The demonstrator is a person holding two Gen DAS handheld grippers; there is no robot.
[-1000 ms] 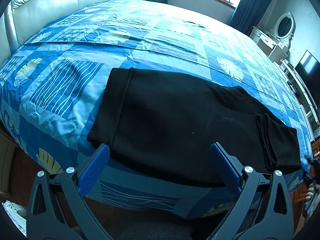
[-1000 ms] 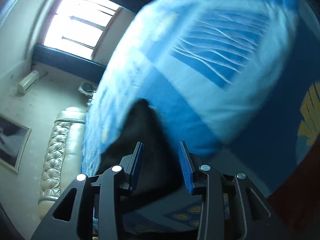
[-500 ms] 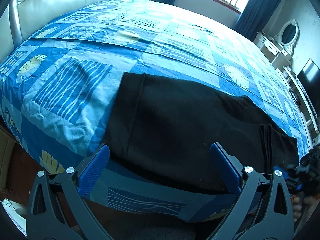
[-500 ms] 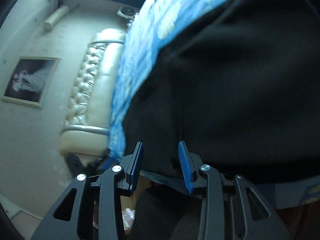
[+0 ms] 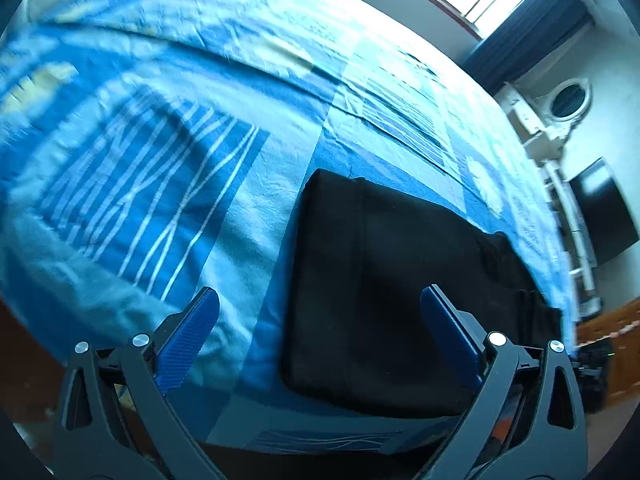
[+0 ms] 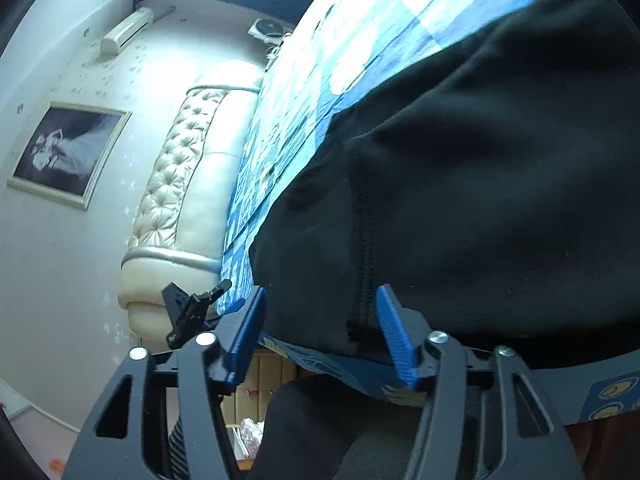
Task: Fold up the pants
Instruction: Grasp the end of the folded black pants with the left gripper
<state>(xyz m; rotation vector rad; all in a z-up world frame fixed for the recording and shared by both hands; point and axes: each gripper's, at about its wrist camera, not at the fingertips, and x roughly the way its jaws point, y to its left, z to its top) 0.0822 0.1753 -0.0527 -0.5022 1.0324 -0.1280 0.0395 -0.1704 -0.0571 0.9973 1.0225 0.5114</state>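
Observation:
Black pants point(image 5: 384, 288) lie flat along the near edge of a bed with a blue patterned sheet point(image 5: 160, 152). My left gripper point(image 5: 320, 324) is open and empty; its blue fingers straddle the pants' left end near the bed edge. In the right wrist view the pants point(image 6: 480, 184) fill the frame. My right gripper point(image 6: 320, 320) is open, its blue fingers on either side of a stitched seam at the pants' near edge, not closed on it. The left gripper point(image 6: 188, 312) shows small at the far bed corner.
A cream tufted headboard point(image 6: 176, 184) stands at the bed's far end, with a framed picture point(image 6: 68, 152) on the wall. A white dresser with an oval mirror point(image 5: 568, 100) and a dark TV point(image 5: 604, 208) stand beyond the bed. The bed edge drops to the floor just below both grippers.
My left gripper has swung left, so the pants' left end sits between its fingers. My right gripper has opened wider and come in closer over the pants' seam.

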